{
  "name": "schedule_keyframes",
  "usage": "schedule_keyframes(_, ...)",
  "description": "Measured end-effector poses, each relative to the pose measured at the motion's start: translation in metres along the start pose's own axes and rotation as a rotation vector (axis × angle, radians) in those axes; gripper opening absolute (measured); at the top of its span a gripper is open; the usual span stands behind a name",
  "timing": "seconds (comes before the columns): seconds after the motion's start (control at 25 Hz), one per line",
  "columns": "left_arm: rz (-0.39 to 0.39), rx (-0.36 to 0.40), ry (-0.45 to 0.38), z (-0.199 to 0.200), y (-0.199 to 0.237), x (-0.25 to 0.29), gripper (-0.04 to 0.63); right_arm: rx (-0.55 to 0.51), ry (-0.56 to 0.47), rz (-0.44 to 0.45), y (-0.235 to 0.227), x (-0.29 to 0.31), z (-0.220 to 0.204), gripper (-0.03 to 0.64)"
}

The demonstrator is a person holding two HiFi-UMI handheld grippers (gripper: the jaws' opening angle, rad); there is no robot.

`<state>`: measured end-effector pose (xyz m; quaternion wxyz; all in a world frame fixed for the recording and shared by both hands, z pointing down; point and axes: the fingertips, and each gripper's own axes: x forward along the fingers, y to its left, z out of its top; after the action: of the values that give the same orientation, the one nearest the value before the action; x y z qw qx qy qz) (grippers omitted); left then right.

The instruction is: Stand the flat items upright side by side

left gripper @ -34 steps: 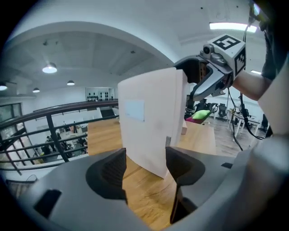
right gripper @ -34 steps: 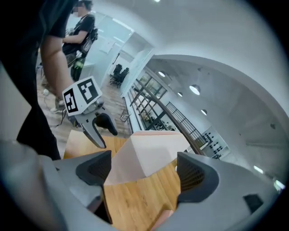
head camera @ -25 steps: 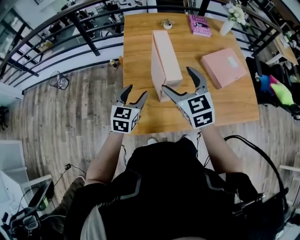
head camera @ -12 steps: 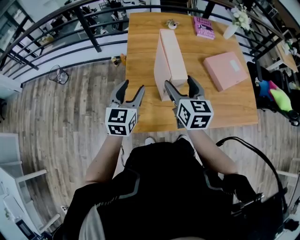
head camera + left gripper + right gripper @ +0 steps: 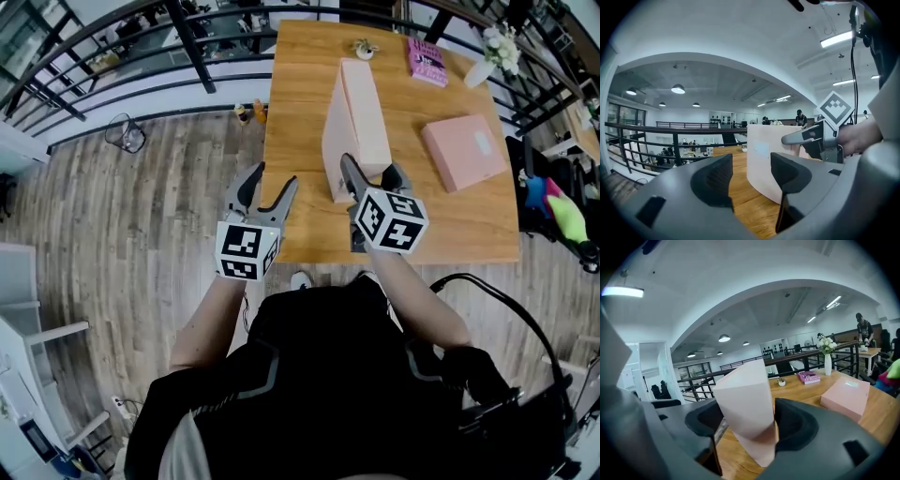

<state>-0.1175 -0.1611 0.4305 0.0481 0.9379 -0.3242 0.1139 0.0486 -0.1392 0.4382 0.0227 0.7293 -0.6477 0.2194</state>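
**Right tongs closed on the upright box**

The right tongs [image 5: 371, 169], whose jaws have just been closing, clasp the near upper end of the tall pink box [image 5: 364, 112]. The box stands on edge on the desk [image 5: 300, 103] and stretches away from their tips. The left tongs [image 5: 271, 180], just narrowed slightly, gape empty, with the box just to their right.

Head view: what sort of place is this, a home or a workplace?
Probably an open-plan office on an upper level: a black railing edges the wood floor beside the wooden table, and the gripper views show strip lights and a person at a distant desk.
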Motion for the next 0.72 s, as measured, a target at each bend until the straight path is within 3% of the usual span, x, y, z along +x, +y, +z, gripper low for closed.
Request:
schedule_keyframes(0.44,0.120,-0.053,0.004,0.006,0.036,-0.015,0.268,-0.037,0.042,0.041,0.014,0.051,0.014,0.325)
schedule_keyframes(0.72,0.272,-0.057,0.037,0.009,0.059,-0.032,0.268,-0.050,0.064,0.129,0.032,0.091,0.025,0.325)
